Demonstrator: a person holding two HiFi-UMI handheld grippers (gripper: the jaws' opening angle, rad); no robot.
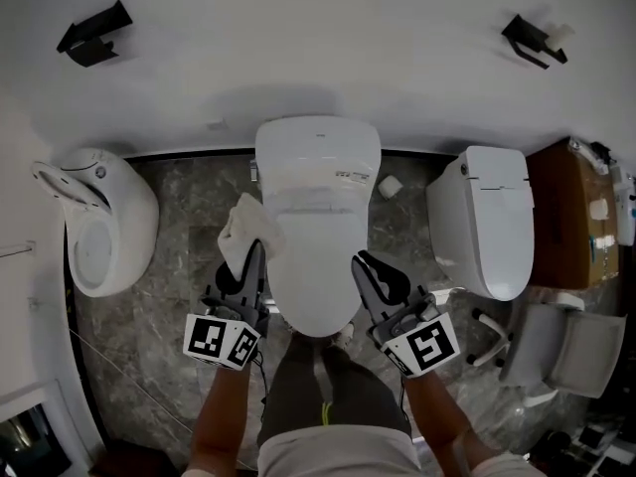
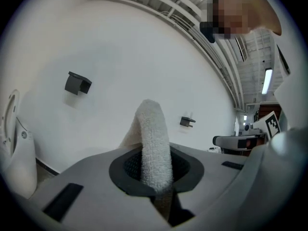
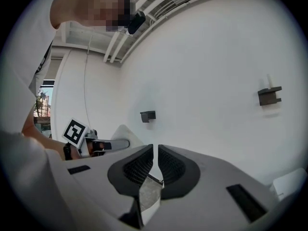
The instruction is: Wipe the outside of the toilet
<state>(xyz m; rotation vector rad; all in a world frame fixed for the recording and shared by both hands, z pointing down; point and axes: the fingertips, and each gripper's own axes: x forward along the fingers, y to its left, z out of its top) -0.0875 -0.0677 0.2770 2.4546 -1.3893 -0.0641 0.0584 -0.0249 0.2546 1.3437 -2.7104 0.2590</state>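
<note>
Left tongs (image 1: 255,253) pinch one cloth (image 1: 241,229) beside toilet (image 1: 318,202); right tongs (image 1: 365,262) closed

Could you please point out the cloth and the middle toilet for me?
cloth (image 2: 154,143): left gripper view, on the upright folded part.
middle toilet (image 1: 316,256): head view, on its closed lid.

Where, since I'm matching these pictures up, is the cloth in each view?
Head view: cloth left of the toilet lid, in the left tool.
Left gripper view: centre, upright between the jaws.
Right gripper view: probably the pale peak left of centre.
Shared landmark: the left black wall bracket.
</note>
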